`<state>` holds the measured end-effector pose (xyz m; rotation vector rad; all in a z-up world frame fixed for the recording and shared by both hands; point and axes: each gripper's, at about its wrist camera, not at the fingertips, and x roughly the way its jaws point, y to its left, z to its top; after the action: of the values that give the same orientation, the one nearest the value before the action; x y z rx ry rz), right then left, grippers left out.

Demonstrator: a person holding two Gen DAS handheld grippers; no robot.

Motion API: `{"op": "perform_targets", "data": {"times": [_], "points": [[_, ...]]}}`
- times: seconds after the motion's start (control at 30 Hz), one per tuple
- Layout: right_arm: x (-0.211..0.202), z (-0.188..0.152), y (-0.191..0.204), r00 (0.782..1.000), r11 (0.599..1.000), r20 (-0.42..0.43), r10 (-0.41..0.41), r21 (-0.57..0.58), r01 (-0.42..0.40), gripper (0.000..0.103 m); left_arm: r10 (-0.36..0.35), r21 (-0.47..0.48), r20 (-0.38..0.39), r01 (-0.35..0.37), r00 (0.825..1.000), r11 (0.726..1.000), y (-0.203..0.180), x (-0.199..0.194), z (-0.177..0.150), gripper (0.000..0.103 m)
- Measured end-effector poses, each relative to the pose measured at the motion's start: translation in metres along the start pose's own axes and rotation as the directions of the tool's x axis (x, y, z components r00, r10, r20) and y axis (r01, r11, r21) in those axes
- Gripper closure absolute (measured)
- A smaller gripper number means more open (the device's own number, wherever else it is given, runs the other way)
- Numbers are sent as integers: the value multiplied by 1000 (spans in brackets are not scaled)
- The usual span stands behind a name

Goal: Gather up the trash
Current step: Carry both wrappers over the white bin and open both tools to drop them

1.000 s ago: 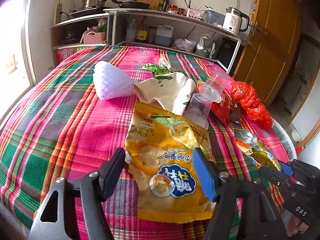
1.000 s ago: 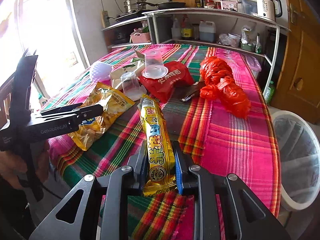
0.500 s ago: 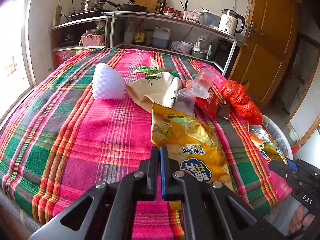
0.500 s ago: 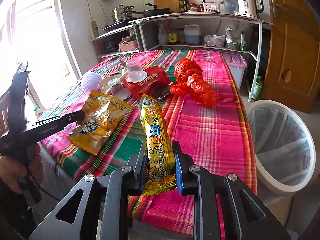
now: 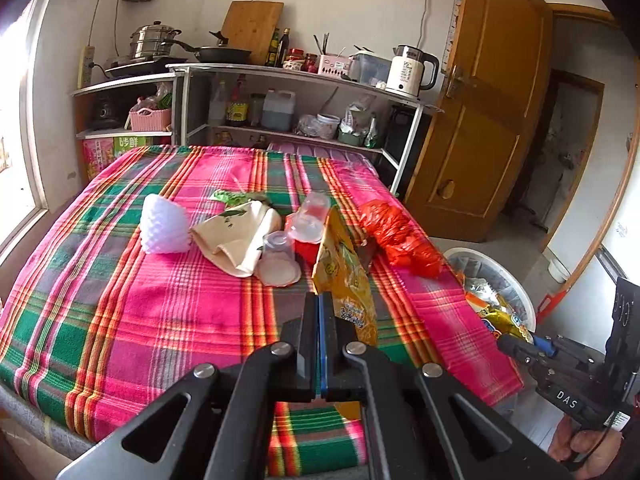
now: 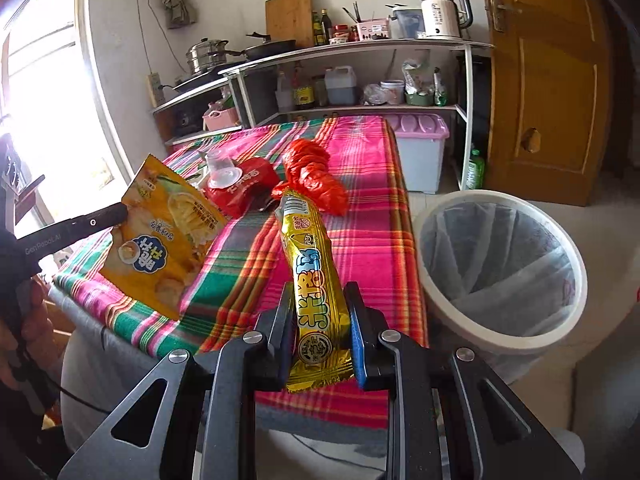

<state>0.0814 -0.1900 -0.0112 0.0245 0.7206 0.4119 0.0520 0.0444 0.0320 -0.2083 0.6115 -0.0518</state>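
My left gripper (image 5: 320,304) is shut on the edge of a yellow chip bag (image 5: 344,280) and holds it lifted off the plaid tablecloth (image 5: 160,312); the bag (image 6: 164,236) hangs from the left gripper (image 6: 120,212) in the right wrist view. My right gripper (image 6: 320,312) is shut on a long gold snack wrapper (image 6: 314,276), held off the table's right edge beside the white trash bin (image 6: 500,264). The bin (image 5: 492,276) stands on the floor to the right of the table.
On the table lie a white foam net (image 5: 166,226), a beige wrapper (image 5: 236,236), two clear plastic cups (image 5: 280,256), a red packet (image 6: 244,188) and a crumpled red bag (image 5: 396,236). A shelf unit (image 5: 280,92) stands behind. A wooden door (image 5: 488,100) is at right.
My left gripper has closed on the chip bag and lifted it off the table. My right gripper has carried the gold wrapper back off the table, closer to the bin.
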Motion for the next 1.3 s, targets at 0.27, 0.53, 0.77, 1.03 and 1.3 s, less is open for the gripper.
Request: {"op": "perform_targets", "data": {"times": [0.27, 0.53, 0.77, 1.03, 1.3], "points": [[-16, 1, -43, 995, 992, 37, -91, 88, 87, 79, -113, 76, 10, 112, 994, 991, -57, 18, 24, 103], [-19, 1, -88, 987, 976, 38, -156, 162, 148, 79, -214, 124, 2, 212, 977, 969, -111, 41, 43, 103], [-7, 5, -117, 981, 962, 12, -192, 200, 186, 79, -291, 154, -35, 293, 956, 944, -159, 77, 57, 103], [12, 6, -151, 977, 946, -44, -208, 247, 212, 79, -343, 154, -136, 362, 930, 920, -194, 127, 54, 103], [27, 2, -165, 974, 941, -89, -207, 256, 223, 67, -333, 132, -231, 369, 914, 920, -202, 158, 38, 91]]}}
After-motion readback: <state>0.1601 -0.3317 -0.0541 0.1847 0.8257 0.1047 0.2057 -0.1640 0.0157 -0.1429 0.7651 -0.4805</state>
